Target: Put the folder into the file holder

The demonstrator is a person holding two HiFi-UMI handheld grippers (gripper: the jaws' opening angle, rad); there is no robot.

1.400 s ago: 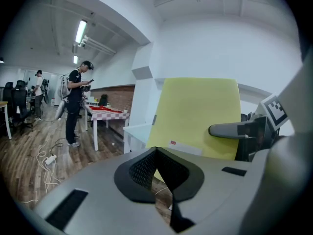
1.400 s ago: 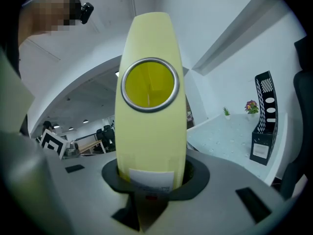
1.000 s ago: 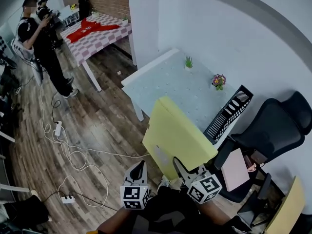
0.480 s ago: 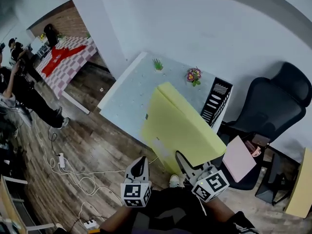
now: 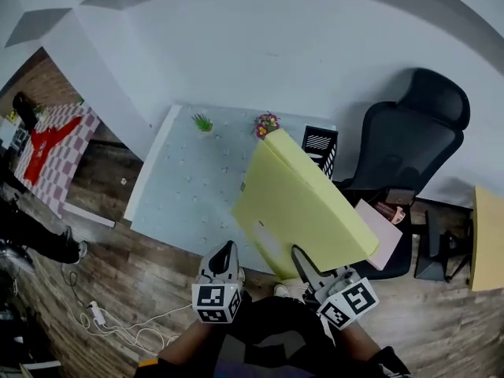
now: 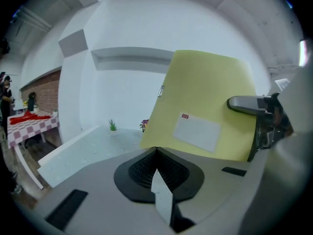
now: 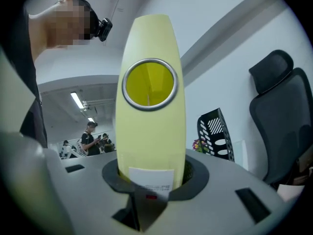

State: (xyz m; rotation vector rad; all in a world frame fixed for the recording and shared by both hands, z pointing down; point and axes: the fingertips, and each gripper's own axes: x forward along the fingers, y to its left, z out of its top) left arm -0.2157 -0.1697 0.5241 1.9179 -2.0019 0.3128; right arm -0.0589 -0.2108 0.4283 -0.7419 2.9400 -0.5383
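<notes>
Grips the yellow folder (image 7: 150,146) at the lower end of its spine with the right gripper (image 7: 149,180), jaws pressed tight on either side of it. Shows a white label just above the clamp and a metal-rimmed finger hole (image 7: 149,84) higher up the spine.

Holds the left gripper (image 6: 156,153) just to the left of the right one, jaws closed together on nothing, apart from the folder. Tilts the folder up and away from the right gripper, over the near part of the pale table (image 5: 185,191), with its broad labelled face turned toward the left gripper.

Past the folder's far end, ahead of the right gripper: the black file holder (image 5: 319,142), upright at the table's back right corner, folder not yet in it. Farther to the left along the back edge, ahead of the left gripper: a pot of flowers (image 5: 265,124) just beside the file holder, then a small green plant (image 5: 203,122). Off to the right of the right gripper, beside the table: a black office chair (image 5: 409,132) with a pink item (image 5: 386,241) on its seat.
</notes>
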